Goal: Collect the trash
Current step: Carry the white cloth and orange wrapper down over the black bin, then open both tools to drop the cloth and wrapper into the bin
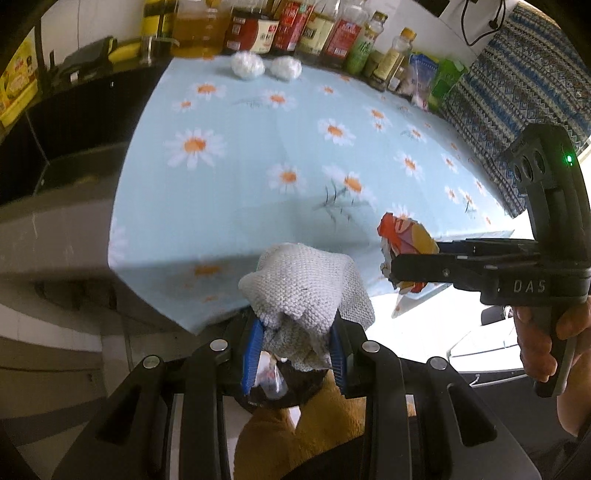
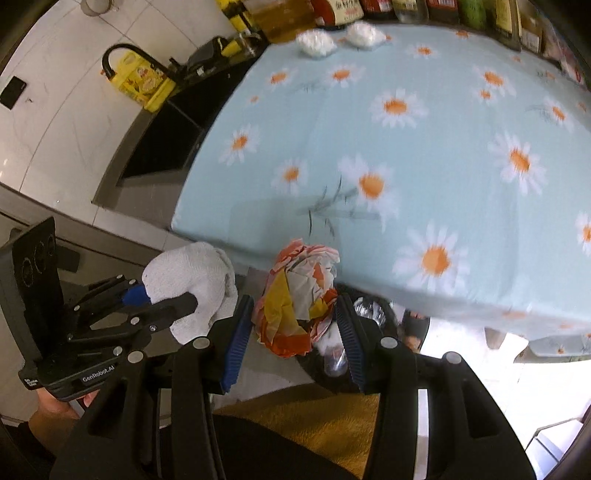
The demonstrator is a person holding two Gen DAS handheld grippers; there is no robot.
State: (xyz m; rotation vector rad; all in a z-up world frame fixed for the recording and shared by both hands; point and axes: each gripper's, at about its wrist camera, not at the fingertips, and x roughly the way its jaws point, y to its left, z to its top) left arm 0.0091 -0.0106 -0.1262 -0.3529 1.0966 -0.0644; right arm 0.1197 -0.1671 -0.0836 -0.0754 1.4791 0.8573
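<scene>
Left gripper (image 1: 297, 332), seen along its own fingers: its blue pads (image 1: 251, 354) are clenched on a wad of white paper towel (image 1: 303, 280), which bulges forward past the fingertips. To its right, level with it, the right gripper (image 1: 397, 264) reaches in from the side, gripped by a hand (image 1: 546, 339), and is clenched on a crumpled orange, yellow and white wrapper (image 1: 404, 236). Right gripper (image 2: 295, 321), seen along its own fingers: the same wrapper (image 2: 299, 295) sits pressed between the two blue pads (image 2: 236, 332) and fills the gap between them. To its left, the left gripper (image 2: 192, 302) carries the paper towel (image 2: 192, 273), with a hand (image 2: 55, 406) beneath its body. Beyond both grippers lies the desk (image 1: 258, 155), covered in a pale blue cloth printed with daisies; both held items hang at or just off its near edge. Two white crumpled balls (image 1: 264, 66) rest on the desk far ahead of the grippers, just in front of a row of bottles (image 1: 295, 29) along the far edge. Directly below both grippers, behind the held items, a dark container (image 2: 332, 369) shows clear plastic pieces (image 2: 365, 310) inside; its outline is partly hidden.
</scene>
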